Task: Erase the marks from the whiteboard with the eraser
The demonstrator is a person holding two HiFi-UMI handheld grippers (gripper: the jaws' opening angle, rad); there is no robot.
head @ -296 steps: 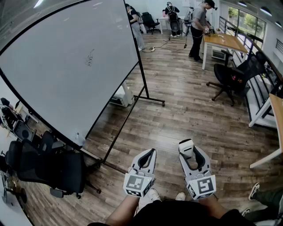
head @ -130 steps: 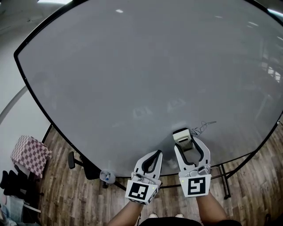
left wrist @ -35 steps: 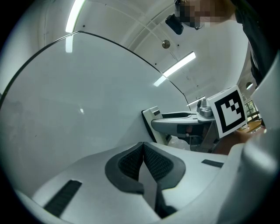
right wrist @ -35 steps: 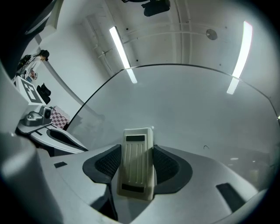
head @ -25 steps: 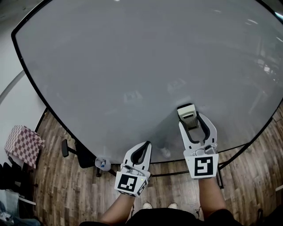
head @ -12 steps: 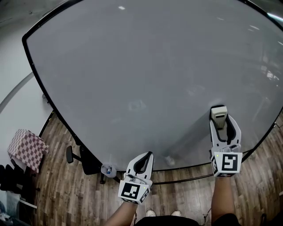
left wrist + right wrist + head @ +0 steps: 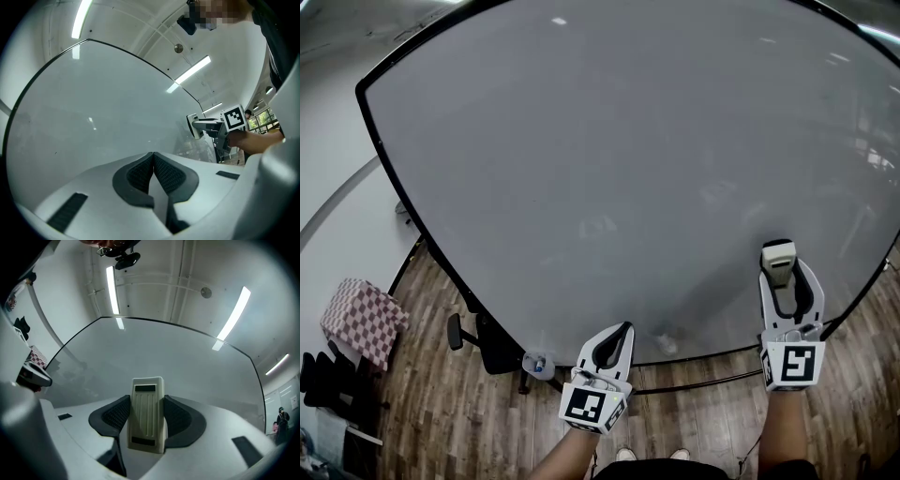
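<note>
Wood-plank flooring (image 7: pixel 441 412) runs under a large whiteboard (image 7: pixel 609 159) in a black frame, which fills most of the head view. A black office chair (image 7: pixel 483 342) stands below its lower left edge, with a pink-and-white checked block (image 7: pixel 361 319) further left on the floor.

The right forearm reaches forward and up, so the right gripper (image 7: pixel 779 275) is out at the board's lower right corner, just inside the frame. Its jaws are clamped on the sides of a cream eraser (image 7: pixel 777 255), which stands upright between the pads (image 7: pixel 180 416). Whether the eraser touches the board cannot be told. Two dark panels sit on the eraser's (image 7: pixel 147 420) ribbed back, and any print on them is too small to read.

The left forearm is held lower and closer to the body. The left gripper (image 7: pixel 614 331) points at the board's bottom edge, its jaws pressed together with nothing between them (image 7: pixel 153 157). Each gripper's cube shows a black-and-white square marker.
</note>
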